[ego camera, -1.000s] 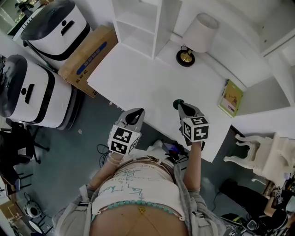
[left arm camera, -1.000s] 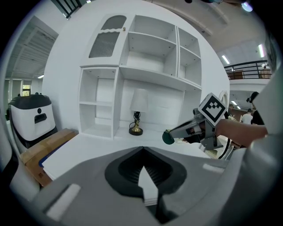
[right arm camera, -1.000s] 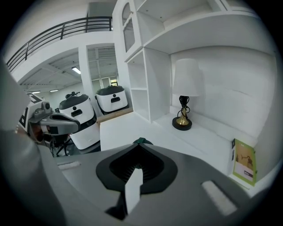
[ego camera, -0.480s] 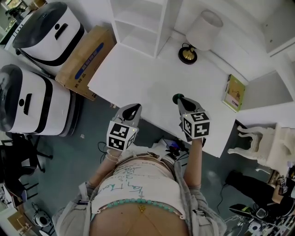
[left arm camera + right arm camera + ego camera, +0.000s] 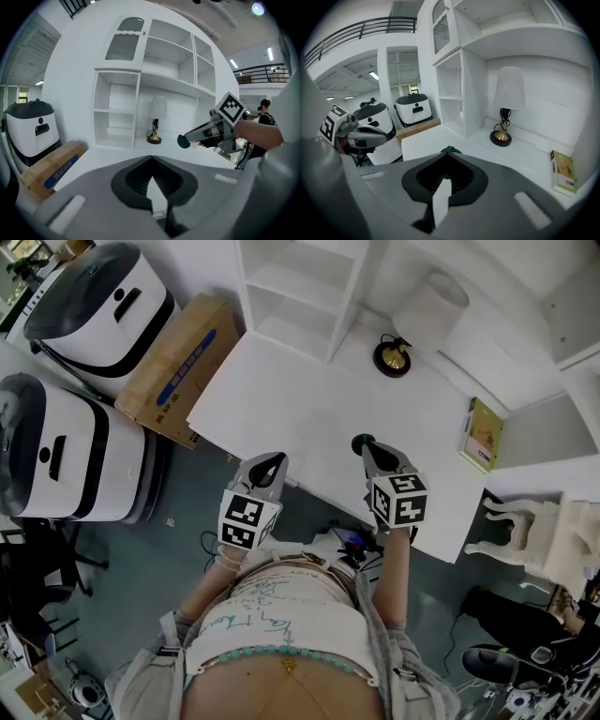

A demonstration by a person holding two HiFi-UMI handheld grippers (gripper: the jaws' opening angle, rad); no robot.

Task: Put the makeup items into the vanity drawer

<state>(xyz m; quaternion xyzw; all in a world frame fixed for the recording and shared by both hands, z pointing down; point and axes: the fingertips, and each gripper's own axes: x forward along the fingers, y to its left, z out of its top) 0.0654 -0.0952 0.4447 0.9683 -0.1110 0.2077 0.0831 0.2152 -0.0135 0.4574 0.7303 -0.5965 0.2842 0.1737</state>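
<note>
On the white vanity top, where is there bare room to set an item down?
Most of the vanity top is bare: the wide stretch from the shelf unit to the front edge, and between the lamp and the book. Only that back right area holds things.

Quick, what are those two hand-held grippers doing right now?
Left hand-held gripper: closed, empty.
Right hand-held gripper: closed on a small dark green item.

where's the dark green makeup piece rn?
Head view, centre-right: the dark green piece is pinched at the tip of the right tool, above the white vanity top near its front edge, lamp beyond it.
</note>
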